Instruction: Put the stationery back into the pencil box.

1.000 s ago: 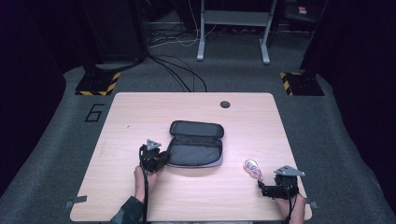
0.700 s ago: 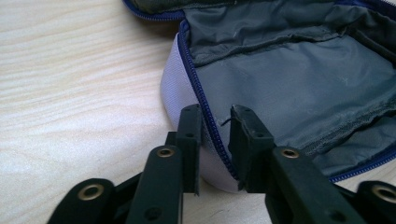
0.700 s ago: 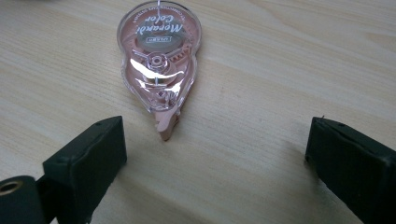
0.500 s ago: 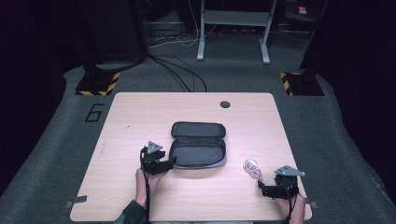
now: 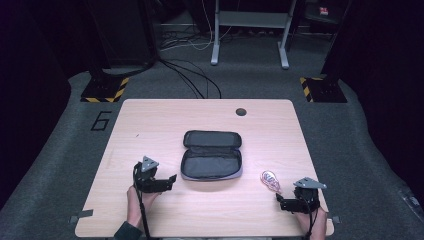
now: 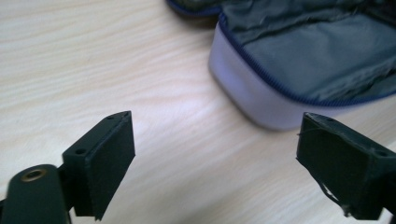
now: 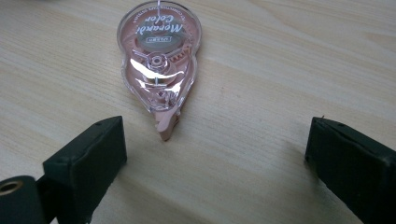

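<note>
Left claw (image 5: 172, 178): jaws spread wide, empty, held lower left of the high view just beside the open pouch (image 5: 212, 156), apparently aimed at its near corner. Right claw (image 7: 215, 154): jaws wide, empty, lined up on the pink correction-tape dispenser (image 7: 159, 60), which lies flat ahead, untouched, ready to be taken. Pouch is laid open at centre of worktop (image 5: 150, 125), presumably to receive it.

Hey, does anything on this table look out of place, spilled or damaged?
Nothing stands out. The pencil case lies open and intact mid-table, the pink correction tape lies flat and whole on the bare wood to its right, and both hand-held grippers are open and empty.
</note>
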Motion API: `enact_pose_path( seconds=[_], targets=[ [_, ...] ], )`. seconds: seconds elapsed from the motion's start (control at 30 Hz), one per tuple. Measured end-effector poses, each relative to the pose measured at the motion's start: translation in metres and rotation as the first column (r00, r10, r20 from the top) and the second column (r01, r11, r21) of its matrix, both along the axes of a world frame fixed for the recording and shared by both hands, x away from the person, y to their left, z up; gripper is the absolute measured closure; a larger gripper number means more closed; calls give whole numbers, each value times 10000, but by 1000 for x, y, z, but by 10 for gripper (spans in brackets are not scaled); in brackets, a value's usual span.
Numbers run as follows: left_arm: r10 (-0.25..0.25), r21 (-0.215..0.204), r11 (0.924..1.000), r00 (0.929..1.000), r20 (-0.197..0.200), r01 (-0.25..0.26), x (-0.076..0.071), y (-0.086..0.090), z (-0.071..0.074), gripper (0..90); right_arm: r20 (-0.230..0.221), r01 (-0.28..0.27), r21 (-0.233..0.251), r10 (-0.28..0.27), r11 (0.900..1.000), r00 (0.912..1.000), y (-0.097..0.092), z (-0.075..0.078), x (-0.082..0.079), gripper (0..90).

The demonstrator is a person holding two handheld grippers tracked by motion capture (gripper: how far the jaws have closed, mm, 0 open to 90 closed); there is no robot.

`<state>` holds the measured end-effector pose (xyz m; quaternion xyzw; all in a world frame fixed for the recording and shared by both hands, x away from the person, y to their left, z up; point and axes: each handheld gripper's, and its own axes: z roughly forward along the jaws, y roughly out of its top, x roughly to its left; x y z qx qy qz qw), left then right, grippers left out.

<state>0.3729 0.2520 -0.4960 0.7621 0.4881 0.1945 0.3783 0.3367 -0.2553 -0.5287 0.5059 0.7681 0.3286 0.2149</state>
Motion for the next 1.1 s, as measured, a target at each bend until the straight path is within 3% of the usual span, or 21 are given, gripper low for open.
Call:
enact_pose_path(
  seconds=[0.13, 0.37, 0.5, 0.67, 0.77, 0.83, 0.97, 1.1],
  targets=[
    [106, 536, 9985, 9998, -159, -97, -6, 8, -10, 69, -1, 2, 0, -2, 10000, 10000, 0, 0, 0, 48],
    [4, 696, 9976, 9982, -597, 37, -10, 13, -28, 33, 141, 7, -45, -7, 10000, 9999, 0, 0, 0, 54],
    [139, 884, 9960, 9997, -223, -119, -12, 9, -34, 26, 6, 111, -4, -111, 9999, 9999, 0, 0, 0, 53],
    [41, 1043, 9945, 9997, -223, -17, -14, 6, -35, 12, -91, 403, 93, -402, 9991, 9991, -1, 2, 1, 48],
    [-47, 1058, 9944, 9996, -291, 78, -14, 6, -34, 7, -68, 198, 413, -196, 9989, 9998, 1, 4, 2, 27],
    [-118, 1139, 9934, 9994, -330, 155, -14, 7, -34, 7, 14, 72, 261, -72, 9996, 10000, 2, 5, 3, 25],
    [-126, 1146, 9933, 9992, -369, 168, -14, 7, -34, 7, 144, -266, 406, 260, 9988, 9996, 21, 11, 9, 28],
    [-116, 1136, 9934, 9993, -344, 154, -14, 7, -34, 5, -157, -639, 165, 642, 9978, 9978, 34, 13, 22, 0]
  ],
)
